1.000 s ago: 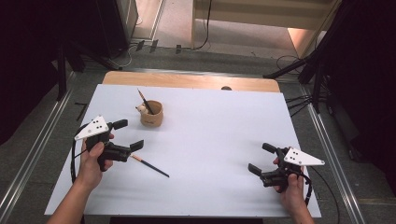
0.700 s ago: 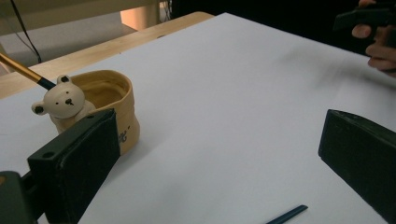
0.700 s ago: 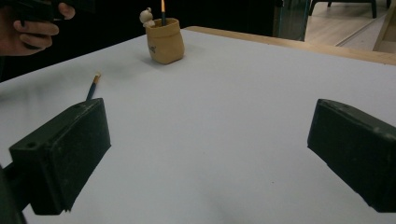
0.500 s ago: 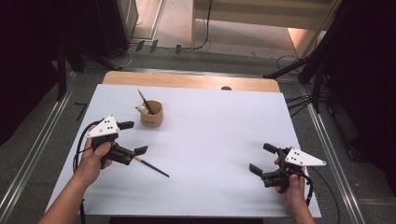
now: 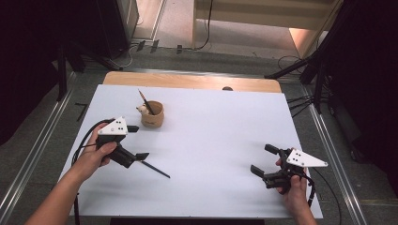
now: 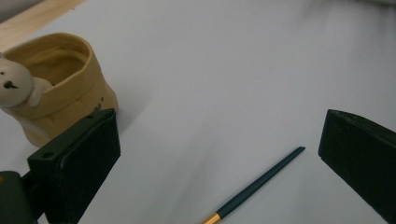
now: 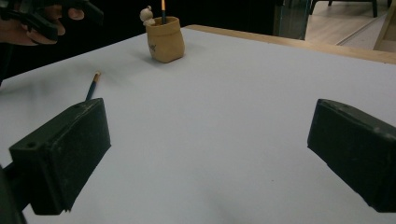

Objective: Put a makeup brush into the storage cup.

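**Left gripper over loose brush, jaws apart**

We see the left gripper (image 5: pixel 133 143) low over the near-left part of the white table (image 5: pixel 225 126), held in the person's left hand (image 5: pixel 96 154). Its jaws stand wide apart, nothing between the pads. The dark-handled brush (image 5: pixel 152 168) lies flat on the sheet just by the lower jaw; from the high view we can't tell if that jaw touches the brush end. In the left gripper view the brush (image 6: pixel 254 186) lies between the two jaws, closer to the bottom edge, gold ferrule toward the camera, dark tip pointing away toward the right-hand jaw, clear of both pads.

The tan pot (image 5: pixel 152 114) stands upright behind the left gripper, near the far-left part of the sheet, close to it but apart. A small white figure (image 6: pixel 14 84) sits on its rim, and a second brush (image 5: pixel 144 101) leans inside it, handle up.

The right gripper (image 5: pixel 264 161) hangs at the near-right of the table in the right hand (image 5: pixel 293 185), well apart from brush and pot. Its jaws are also spread, empty. In the right gripper view the pot (image 7: pixel 164 39) and the loose brush (image 7: pixel 92 84) sit far off to the upper left, plain sheet between the pads
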### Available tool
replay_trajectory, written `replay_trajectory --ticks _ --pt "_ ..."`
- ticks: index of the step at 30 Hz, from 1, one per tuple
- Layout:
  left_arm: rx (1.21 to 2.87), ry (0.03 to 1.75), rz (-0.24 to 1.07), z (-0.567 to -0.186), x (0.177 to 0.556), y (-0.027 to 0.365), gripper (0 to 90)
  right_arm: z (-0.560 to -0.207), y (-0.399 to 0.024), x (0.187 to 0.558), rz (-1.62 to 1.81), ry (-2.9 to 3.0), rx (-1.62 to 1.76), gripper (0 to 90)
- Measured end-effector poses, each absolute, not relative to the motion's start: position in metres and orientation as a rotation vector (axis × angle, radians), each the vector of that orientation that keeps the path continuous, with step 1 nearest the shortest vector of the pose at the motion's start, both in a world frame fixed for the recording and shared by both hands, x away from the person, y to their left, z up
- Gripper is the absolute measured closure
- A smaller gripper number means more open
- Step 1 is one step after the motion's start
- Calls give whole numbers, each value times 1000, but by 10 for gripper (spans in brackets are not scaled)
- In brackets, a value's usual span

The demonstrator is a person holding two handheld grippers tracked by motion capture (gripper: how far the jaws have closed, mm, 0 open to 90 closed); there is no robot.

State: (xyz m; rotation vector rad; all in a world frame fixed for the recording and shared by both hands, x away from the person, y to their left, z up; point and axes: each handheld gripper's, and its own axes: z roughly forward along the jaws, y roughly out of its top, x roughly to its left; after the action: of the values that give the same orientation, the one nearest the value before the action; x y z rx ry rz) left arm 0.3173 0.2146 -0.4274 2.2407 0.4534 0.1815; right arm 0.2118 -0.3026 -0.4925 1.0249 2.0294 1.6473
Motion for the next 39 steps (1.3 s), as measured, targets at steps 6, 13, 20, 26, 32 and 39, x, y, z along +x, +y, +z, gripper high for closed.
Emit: replay_trajectory --ticks 6,13,20,26,32,39 --pt "2319 385 154 -433 321 208 0 -493 -302 212 1648 2030 1025 0" --pt "2439 315 100 -437 322 201 0 -493 -302 212 1649 2032 1028 0" --pt "2518 279 90 -443 324 196 0 -493 -302 212 1650 2035 1028 0" --pt "2566 260 81 -449 326 194 0 -493 -302 212 1648 2037 1030 0" --pt "2647 212 92 -452 327 189 1 -494 -300 212 1649 2046 1025 0" --pt "2736 175 121 -459 326 182 44 -495 -300 213 1644 2046 1021 0"
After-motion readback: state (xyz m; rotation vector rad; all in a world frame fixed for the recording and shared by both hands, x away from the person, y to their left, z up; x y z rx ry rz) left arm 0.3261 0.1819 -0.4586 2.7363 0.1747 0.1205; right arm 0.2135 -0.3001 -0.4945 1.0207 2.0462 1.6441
